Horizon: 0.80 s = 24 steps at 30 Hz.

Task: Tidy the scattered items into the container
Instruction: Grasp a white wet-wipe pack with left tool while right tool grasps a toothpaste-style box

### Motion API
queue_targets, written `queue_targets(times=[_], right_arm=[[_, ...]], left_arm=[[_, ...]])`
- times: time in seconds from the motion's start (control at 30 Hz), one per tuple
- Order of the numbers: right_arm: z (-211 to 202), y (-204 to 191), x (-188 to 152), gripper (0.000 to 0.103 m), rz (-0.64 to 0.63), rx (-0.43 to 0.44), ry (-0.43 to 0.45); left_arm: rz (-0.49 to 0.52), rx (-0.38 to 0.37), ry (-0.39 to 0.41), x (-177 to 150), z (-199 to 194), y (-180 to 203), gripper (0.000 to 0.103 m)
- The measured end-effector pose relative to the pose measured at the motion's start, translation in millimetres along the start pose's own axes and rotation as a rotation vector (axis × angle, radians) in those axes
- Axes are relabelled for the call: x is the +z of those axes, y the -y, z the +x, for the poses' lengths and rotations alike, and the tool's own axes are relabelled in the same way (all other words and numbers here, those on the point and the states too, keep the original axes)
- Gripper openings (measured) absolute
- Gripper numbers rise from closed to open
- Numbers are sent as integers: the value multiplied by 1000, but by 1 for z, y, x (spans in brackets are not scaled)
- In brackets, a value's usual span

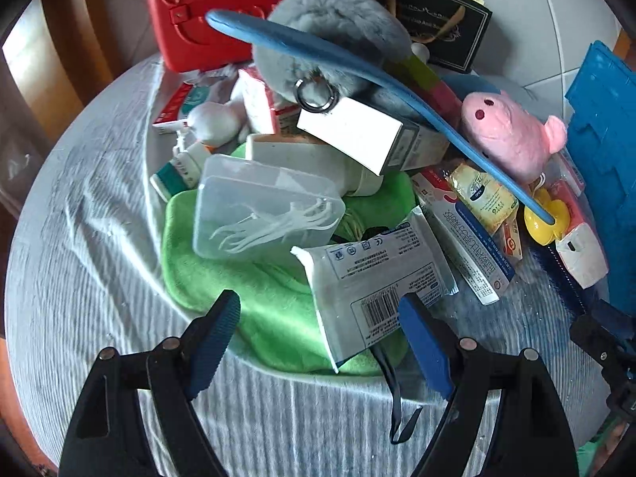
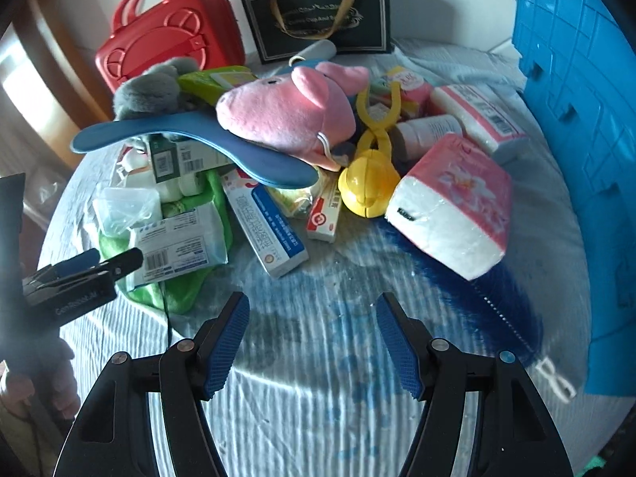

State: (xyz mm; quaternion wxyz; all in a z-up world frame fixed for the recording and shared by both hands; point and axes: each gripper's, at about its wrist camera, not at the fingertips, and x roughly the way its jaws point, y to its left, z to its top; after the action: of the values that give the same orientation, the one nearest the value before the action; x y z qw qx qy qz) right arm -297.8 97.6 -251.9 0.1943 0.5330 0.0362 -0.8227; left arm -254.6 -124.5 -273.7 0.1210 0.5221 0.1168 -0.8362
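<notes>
Hovering with fingers spread wide, the left gripper [image 1: 318, 342] straddles a white barcode-labelled packet [image 1: 373, 278] lying on a green towel [image 1: 254, 302] at the pile's left. Further right, the right gripper [image 2: 314, 342], also wide apart, holds nothing over a striped white cloth [image 2: 318, 397]; the blue container [image 2: 580, 127] stands at far right.

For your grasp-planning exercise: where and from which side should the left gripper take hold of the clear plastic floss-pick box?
Grip the clear plastic floss-pick box across its near corner, from the front. It lies tilted on the green cloth with that end free; boxes overlap its far edge. The left gripper is open.
</notes>
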Motion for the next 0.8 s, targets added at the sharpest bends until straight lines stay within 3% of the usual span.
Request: queue_targets(times=[0.13,0.23,0.37,0.5,0.63,0.7,0.8], right_arm=[[16,-3,6,67,6,-23,1],[31,-7,11,67,-24,-22,4],[59,-13,21,67,-72,-3,-5],[82,-20,30,67,-112,25,-12],[100,-28,33,67,-161,27,-25],[101,-34,32,53,-194,-6,-12],[98,-38,27,48,-202,-15,-26]], left_arm=[[24,-31,-29,3,28,10,82],[45,-52,6,3,33,19,85],[81,-48,26,0,35,34,80],[65,-66,45,-1,31,31,67],[49,-73,51,-2,31,30,66],[49,-74,56,-3,30,31,66],[78,-61,71,-6,26,34,61]])
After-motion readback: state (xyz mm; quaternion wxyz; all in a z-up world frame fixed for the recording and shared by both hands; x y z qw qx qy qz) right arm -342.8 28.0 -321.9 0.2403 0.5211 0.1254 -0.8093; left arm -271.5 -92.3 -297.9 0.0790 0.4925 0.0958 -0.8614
